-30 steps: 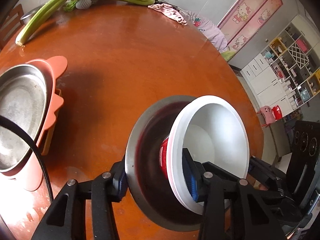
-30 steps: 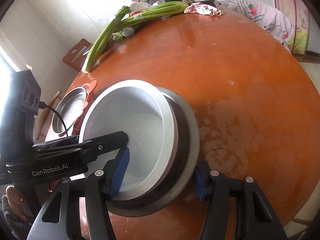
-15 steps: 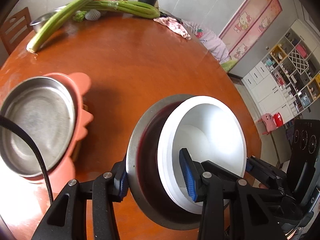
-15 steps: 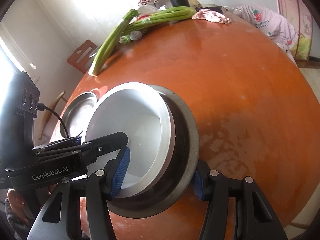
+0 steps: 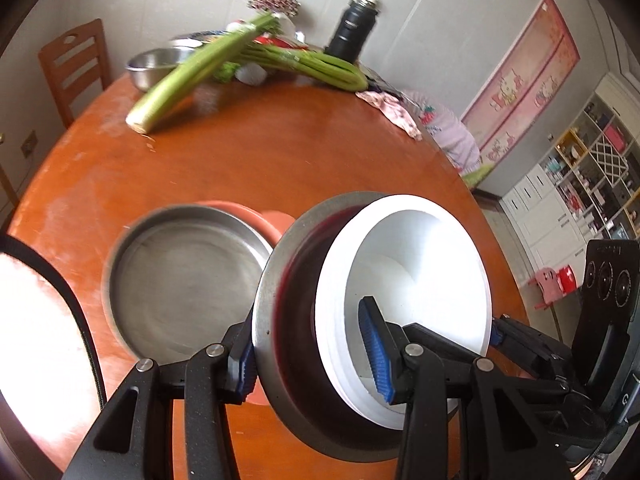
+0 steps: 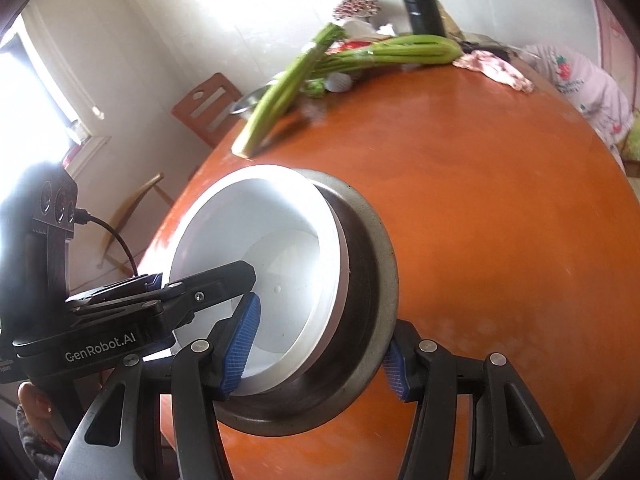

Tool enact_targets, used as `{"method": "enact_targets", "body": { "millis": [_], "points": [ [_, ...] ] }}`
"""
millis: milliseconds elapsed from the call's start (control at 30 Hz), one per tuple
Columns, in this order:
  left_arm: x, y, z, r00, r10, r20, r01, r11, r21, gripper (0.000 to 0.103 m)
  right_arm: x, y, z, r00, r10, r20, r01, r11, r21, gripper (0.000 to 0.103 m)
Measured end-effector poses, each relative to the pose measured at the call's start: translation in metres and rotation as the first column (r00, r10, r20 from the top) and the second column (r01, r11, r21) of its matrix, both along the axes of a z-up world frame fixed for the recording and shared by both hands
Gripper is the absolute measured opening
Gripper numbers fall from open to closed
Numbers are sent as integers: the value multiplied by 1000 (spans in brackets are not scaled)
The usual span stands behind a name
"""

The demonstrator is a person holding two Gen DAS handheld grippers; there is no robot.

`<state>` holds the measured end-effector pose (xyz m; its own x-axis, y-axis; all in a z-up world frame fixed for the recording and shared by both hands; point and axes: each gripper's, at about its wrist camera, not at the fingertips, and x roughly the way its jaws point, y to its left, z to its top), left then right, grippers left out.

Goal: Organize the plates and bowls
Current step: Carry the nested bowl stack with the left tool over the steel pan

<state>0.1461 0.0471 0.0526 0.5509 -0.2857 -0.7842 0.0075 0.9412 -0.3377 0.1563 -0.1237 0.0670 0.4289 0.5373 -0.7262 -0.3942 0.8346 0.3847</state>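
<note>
A white bowl (image 5: 416,276) sits nested in a steel dish (image 5: 288,320) with a dark inside; the pair is held tilted above the round orange table (image 5: 280,168). My left gripper (image 5: 312,356) is shut on its near rim, one finger outside the steel wall, one inside the white bowl. My right gripper (image 6: 316,356) is shut on the opposite rim of the same stack: white bowl (image 6: 280,272), steel dish (image 6: 372,312). A second steel dish (image 5: 180,284) rests on an orange plate (image 5: 260,220) just left of the held stack.
Celery stalks (image 5: 208,68), a small steel bowl (image 5: 156,64), a dark bottle (image 5: 352,28) and a pink cloth (image 5: 388,108) lie at the table's far edge. A wooden chair (image 5: 76,68) stands beyond the table at left. Shelves stand at far right.
Both grippers have carried the nested stack left and tilted up; the steel dish on the orange plate now lies right beside the stack.
</note>
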Motion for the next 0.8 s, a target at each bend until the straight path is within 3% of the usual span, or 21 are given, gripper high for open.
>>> {"method": "enact_targets", "body": {
  "millis": [333,800],
  "points": [
    [11,56,7,997,73,22,-73,997,14,45,24,60,7,997,74,5,-74,997,12,59],
    [22,87,-19,993,120,-22,-120,993,17,45,45,103,-16,993,119,-14,-120,992,-37,58]
  ]
}}
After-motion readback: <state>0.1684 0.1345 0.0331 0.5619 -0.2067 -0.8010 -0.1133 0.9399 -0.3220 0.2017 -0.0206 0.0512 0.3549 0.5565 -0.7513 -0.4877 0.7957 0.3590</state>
